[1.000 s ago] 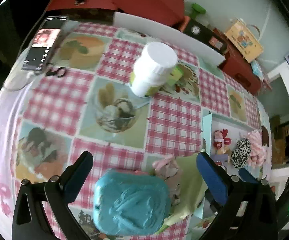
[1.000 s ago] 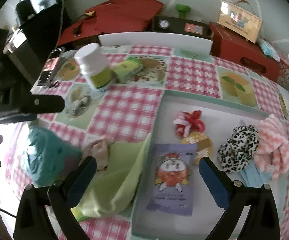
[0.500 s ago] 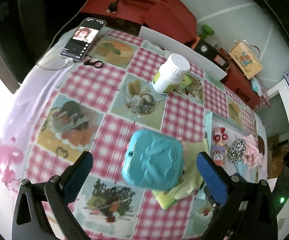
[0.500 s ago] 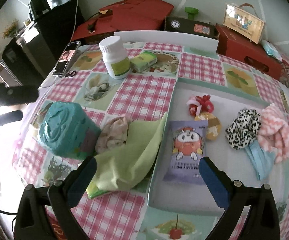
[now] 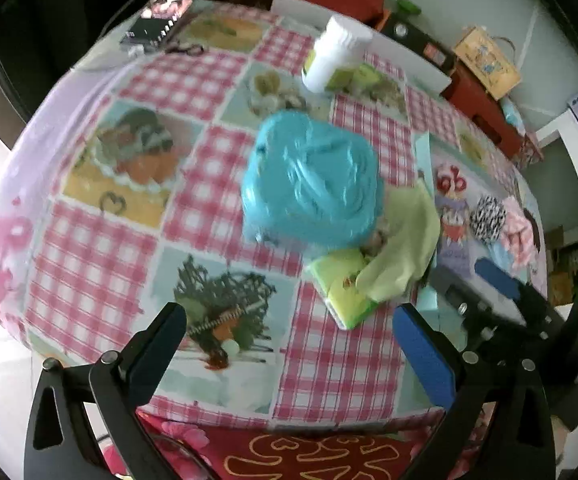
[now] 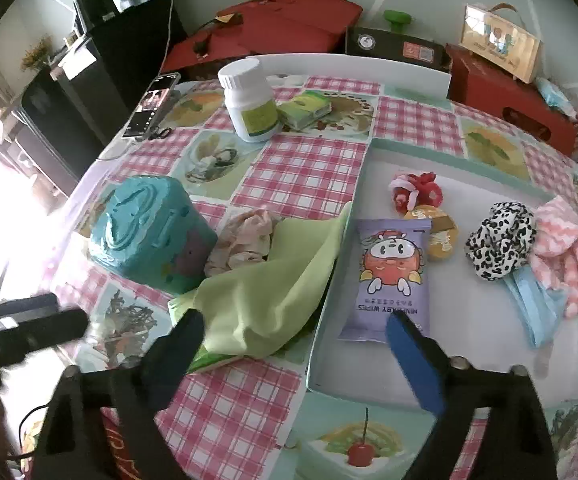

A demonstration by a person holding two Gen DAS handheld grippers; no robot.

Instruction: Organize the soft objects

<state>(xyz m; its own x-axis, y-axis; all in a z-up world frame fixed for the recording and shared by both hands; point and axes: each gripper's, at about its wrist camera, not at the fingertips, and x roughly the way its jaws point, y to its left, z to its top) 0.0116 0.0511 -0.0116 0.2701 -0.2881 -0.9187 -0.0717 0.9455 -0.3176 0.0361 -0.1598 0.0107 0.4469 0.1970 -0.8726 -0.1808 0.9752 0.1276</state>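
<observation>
Checkered tabletop (image 6: 305, 176) holds a teal pouch (image 6: 149, 232) beside a green cloth (image 6: 273, 288); both tools, left tool (image 5: 289, 348) and right tool (image 6: 293, 348), gape empty, the right's jaws just closing a bit.

Things at the back of the table
A white bottle (image 6: 249, 100) stands beside a little green box (image 6: 305, 109). A phone (image 6: 153, 104) lies near the edge.
</observation>
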